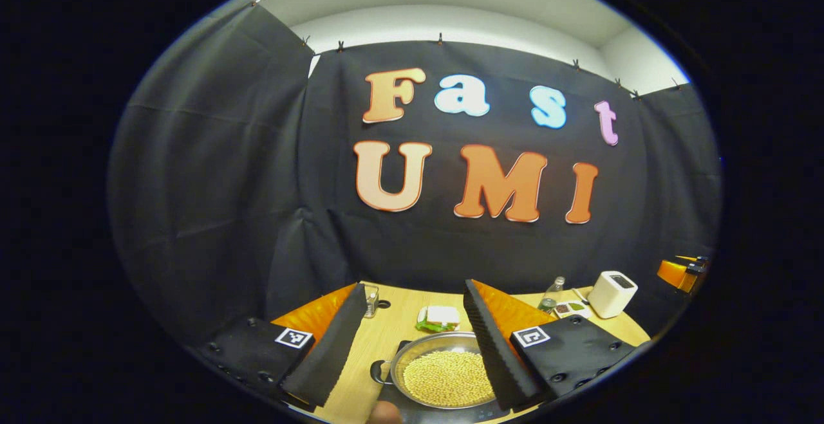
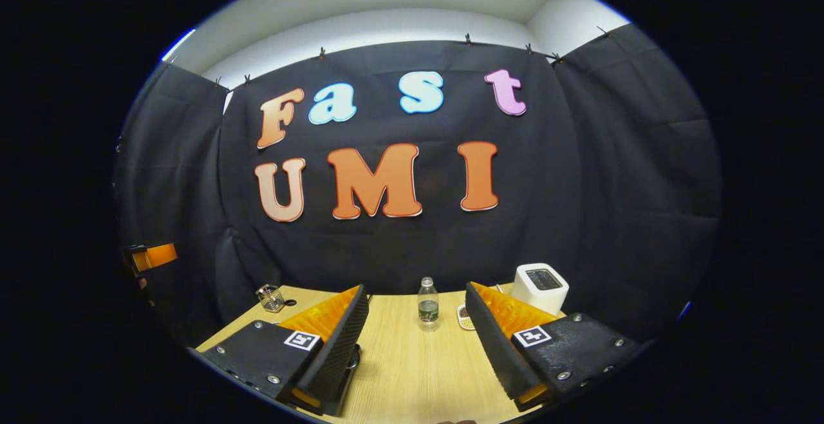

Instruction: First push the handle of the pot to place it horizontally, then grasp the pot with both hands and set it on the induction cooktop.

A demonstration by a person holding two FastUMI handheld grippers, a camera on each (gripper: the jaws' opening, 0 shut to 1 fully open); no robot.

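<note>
Hovering above the light wooden table (image 1: 393,334), the left gripper (image 1: 412,353) has its jaws spread wide with nothing between the pads. Below and between its fingers sits the round silver metal pot (image 1: 444,376), filled with pale yellow beans, resting on the dark flat induction cooktop (image 1: 444,414) at the near edge of the left gripper view. One small dark side handle (image 1: 380,372) of the pot juts out toward the left finger, not touching it; the right finger overlaps the pot's rim in the picture, and contact cannot be told. Beyond the pot lie a white and green packet (image 1: 440,316), a clear plastic bottle (image 1: 552,294) and a white boxy appliance (image 1: 611,293).

The right gripper (image 2: 415,353) is likewise wide open and empty over bare tabletop, with the bottle standing farther off between its fingers.
</note>
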